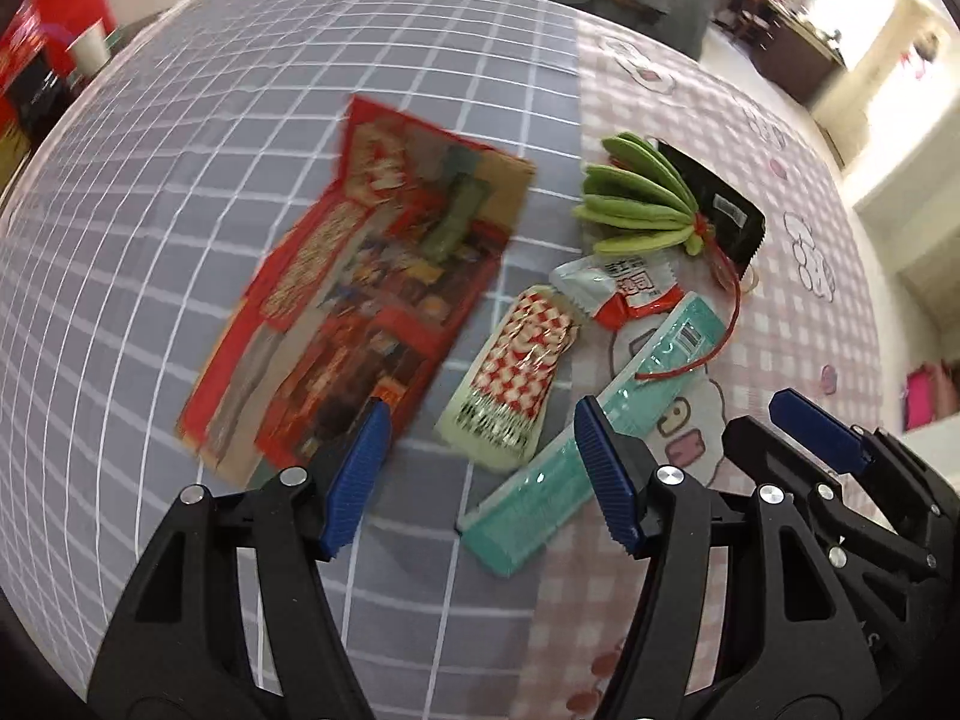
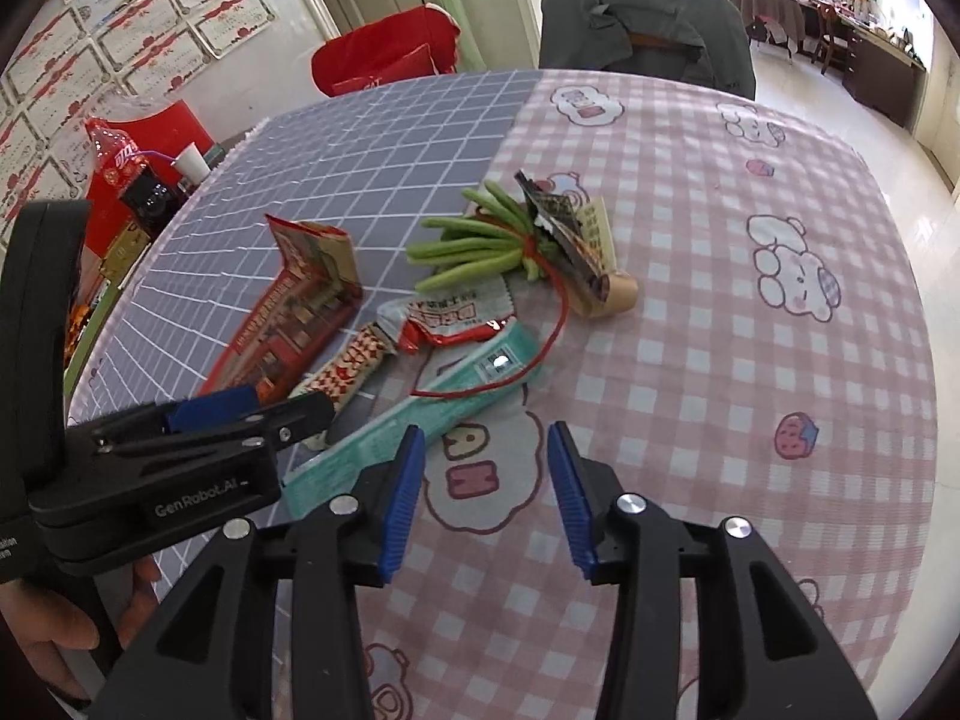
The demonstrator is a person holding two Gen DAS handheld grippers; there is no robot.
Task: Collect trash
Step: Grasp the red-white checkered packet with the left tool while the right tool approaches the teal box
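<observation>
A pile of trash lies on the table: a big red snack bag (image 1: 360, 294) (image 2: 294, 312), a red-and-white checked wrapper (image 1: 516, 372) (image 2: 348, 366), a long teal wrapper (image 1: 600, 420) (image 2: 456, 396), a white-and-red sachet (image 1: 624, 288) (image 2: 450, 318), a green bunch tied with red string (image 1: 642, 204) (image 2: 480, 240) and a black wrapper (image 1: 726, 210) (image 2: 564, 222). My left gripper (image 1: 480, 474) (image 2: 270, 405) hangs open just above the checked wrapper and the teal wrapper's near end. My right gripper (image 2: 486, 498) (image 1: 780, 426) is open beside it, over bare pink cloth, holding nothing.
The table wears a grey grid cloth (image 1: 180, 180) and a pink checked cloth (image 2: 750, 390). A grey-covered chair (image 2: 648, 30) stands at the far edge. A white cup (image 2: 192, 162) and a red bottle (image 2: 120, 156) stand off the table's left side. A hand (image 2: 36, 630) holds the left gripper.
</observation>
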